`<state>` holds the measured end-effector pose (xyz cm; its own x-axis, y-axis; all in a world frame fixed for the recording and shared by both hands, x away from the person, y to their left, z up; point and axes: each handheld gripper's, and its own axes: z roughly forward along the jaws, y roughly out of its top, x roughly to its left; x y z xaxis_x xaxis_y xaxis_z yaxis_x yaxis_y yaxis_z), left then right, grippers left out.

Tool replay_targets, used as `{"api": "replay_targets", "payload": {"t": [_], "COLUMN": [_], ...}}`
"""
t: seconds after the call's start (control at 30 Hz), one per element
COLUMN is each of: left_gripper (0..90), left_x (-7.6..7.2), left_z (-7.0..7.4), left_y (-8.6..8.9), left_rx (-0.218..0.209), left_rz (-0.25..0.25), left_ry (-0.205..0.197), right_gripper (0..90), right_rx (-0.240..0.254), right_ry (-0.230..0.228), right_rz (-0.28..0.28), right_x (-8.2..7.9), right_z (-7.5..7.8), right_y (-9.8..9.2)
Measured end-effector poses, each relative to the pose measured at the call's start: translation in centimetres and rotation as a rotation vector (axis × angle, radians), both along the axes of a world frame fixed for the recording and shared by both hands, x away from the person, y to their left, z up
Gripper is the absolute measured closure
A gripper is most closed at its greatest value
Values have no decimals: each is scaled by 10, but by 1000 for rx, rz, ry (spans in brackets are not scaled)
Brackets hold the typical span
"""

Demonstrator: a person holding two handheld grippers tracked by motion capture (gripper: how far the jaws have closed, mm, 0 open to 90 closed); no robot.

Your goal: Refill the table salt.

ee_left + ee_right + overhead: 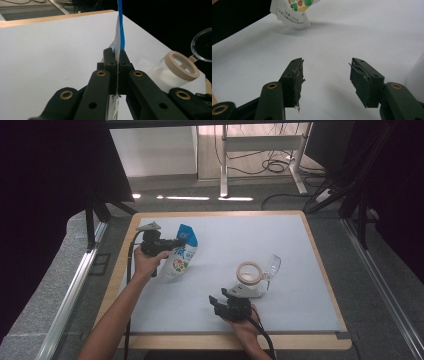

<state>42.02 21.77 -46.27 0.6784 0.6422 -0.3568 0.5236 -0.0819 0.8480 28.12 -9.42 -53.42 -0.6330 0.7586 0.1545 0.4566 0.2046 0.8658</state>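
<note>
In the left gripper view the pouch (119, 37) is seen edge-on, so its printed face is hidden, and its top runs off the upper edge above the jar (178, 71). In the right gripper view, the pouch (293, 12) is cut by the top edge; its small print is unreadable. The jar's contents cannot be told.

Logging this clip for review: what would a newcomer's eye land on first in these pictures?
First, the white and blue printed pouch with fruit pictures, pinched at its edge in the shut left gripper near the left of the pale table mat. Next, the clear plastic jar with a beige rim, right of centre with a transparent round lid beside it. The right gripper stands open and empty at the near edge.
</note>
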Motion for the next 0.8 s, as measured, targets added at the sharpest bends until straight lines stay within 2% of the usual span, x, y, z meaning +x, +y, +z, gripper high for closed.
{"api": "replay_targets", "payload": {"t": [0.1, 0.17, 0.23, 0.47, 0.67, 0.8], "left_gripper": [897, 897, 897, 896, 896, 895], "left_x": [-5, -10, -14, -33, -46, -56], "left_z": [-3, -5, -6, -8, -11, -12], "left_y": [8, 15, 20, 37, 47, 50], "left_rx": [8, -11, -12, 20, 23, 52], "left_rz": [17, 29, 42, 76, 96, 110], "left_ry": [-7, -16, -23, -64, -82, -108], "right_gripper": [444, 444, 444, 443, 440, 437], "right_rx": [0, 1, 3, 3, 2, 4], "right_ry": [0, 1, 3, 5, 3, -1], "right_rz": [0, 0, 0, -4, -5, -11], "right_x": [0, 0, -1, -1, -1, -1], "right_z": [0, 0, 0, 0, 1, 2], "right_y": [0, 0, 0, 0, 0, -2]}}
